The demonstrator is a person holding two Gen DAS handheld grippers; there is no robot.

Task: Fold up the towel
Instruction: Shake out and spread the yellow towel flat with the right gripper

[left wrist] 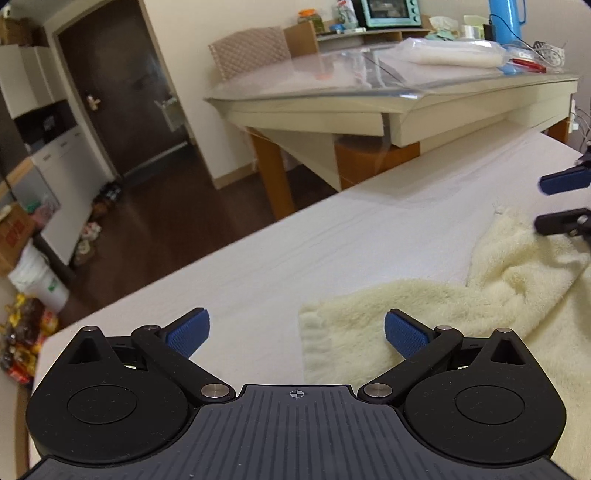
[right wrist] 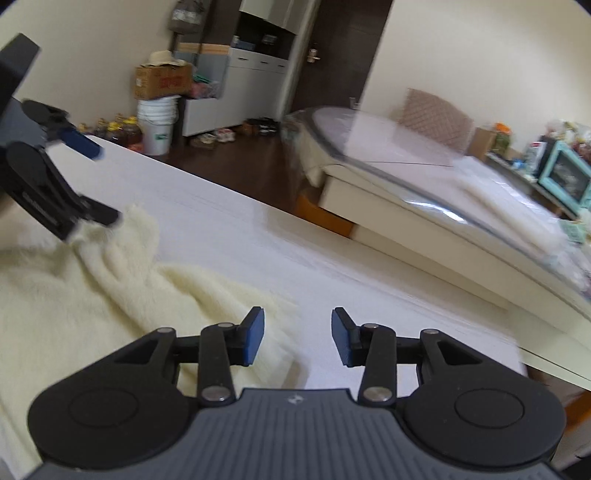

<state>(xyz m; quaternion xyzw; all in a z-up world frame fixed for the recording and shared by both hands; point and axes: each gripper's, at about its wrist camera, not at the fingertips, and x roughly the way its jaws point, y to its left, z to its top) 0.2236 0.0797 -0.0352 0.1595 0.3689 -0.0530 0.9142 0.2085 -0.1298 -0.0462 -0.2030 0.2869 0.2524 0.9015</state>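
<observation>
A cream fluffy towel (left wrist: 443,317) lies rumpled on a white table (left wrist: 258,266). My left gripper (left wrist: 297,334) is open, its jaws wide apart, straddling the towel's near left corner just above it. The right gripper (left wrist: 561,203) shows at the right edge of the left wrist view, open, over the towel's far corner. In the right wrist view the towel (right wrist: 92,280) spreads to the left; my right gripper (right wrist: 297,341) is open, hovering over the towel's edge. The left gripper (right wrist: 96,181) shows at the upper left, open by the towel's far corner.
A second table with a glass top (left wrist: 369,85) stands beyond, carrying a bagged item, a teal oven (left wrist: 391,13) and a blue jug (left wrist: 506,18). A chair (left wrist: 251,51), a dark door (left wrist: 122,99), boxes and a white bucket (right wrist: 157,125) stand around the dark floor.
</observation>
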